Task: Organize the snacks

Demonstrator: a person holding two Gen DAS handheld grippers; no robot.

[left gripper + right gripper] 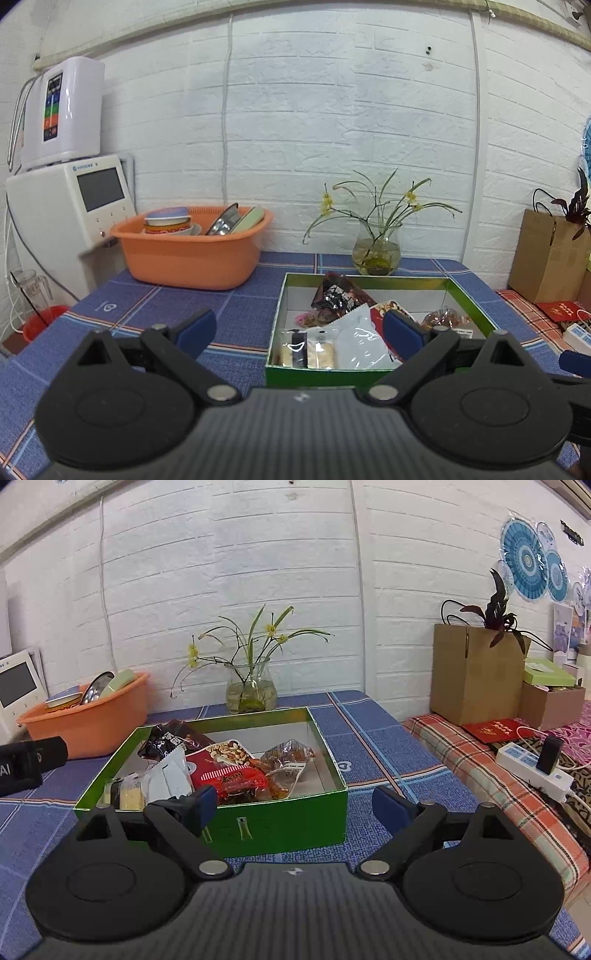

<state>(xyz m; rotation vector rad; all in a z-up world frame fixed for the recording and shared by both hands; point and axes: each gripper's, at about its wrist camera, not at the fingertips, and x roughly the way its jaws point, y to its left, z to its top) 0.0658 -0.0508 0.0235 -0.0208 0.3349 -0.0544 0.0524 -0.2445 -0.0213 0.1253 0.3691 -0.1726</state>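
Observation:
A green box (321, 374) (288, 819) stands on the blue checked tablecloth and holds several snack packets: a dark packet (334, 293) (168, 740), a red nut packet (229, 771), a white packet (356, 338) (168, 779), a clear packet of brown snacks (445, 317) (286, 762) and clear-wrapped biscuits (308, 349) (129, 794). My left gripper (299, 332) is open and empty just in front of the box. My right gripper (295, 803) is open and empty at the box's near right corner. The left gripper also shows at the left edge of the right wrist view (26, 762).
An orange basin (192, 251) (88, 716) with dishes stands at the back left, beside white appliances (70, 206). A glass vase (376, 247) (251, 690) with a plant stands behind the box. Cardboard boxes (469, 674), a red booklet (495, 729) and a power strip (532, 766) lie to the right.

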